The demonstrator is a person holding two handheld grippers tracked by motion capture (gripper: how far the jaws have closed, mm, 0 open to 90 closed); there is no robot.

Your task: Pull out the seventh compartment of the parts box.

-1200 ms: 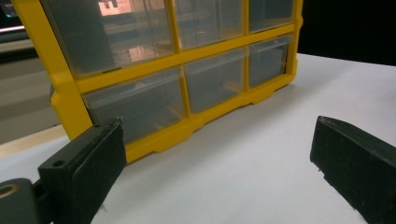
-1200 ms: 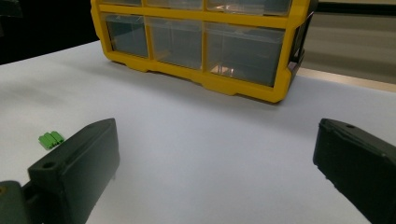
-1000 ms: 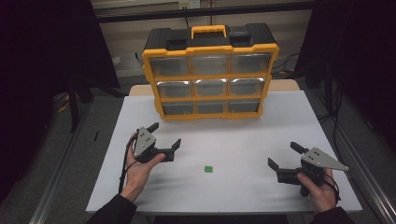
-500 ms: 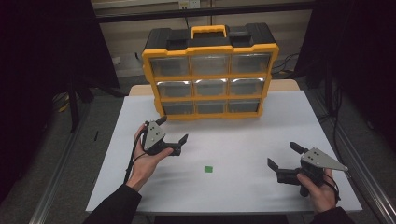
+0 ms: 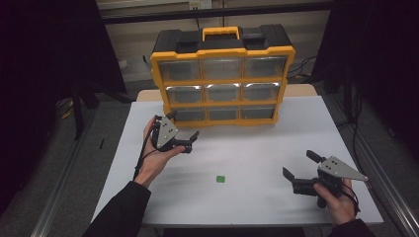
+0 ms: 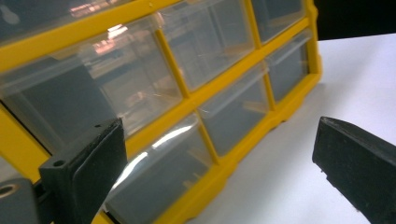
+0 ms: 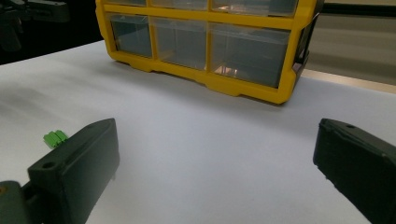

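A yellow and black drawer organiser with clear drawers stands at the back of the white table. My left gripper is open, held just in front of the organiser's bottom left drawer; the left gripper view looks along the drawer fronts at close range. A small green connector lies on the table between the hands, and also in the right gripper view as the green connector by the left jaw. My right gripper is open and empty, low over the table's front right.
The table is bordered by dark floor and metal rails on both sides. Black stands and cables sit behind and to the sides of the organiser. The organiser's black lid and yellow handle rise at the back.
My left gripper has moved forward and to the right, from the table's left middle up to the organiser's bottom left drawer. The right gripper has stayed in place.
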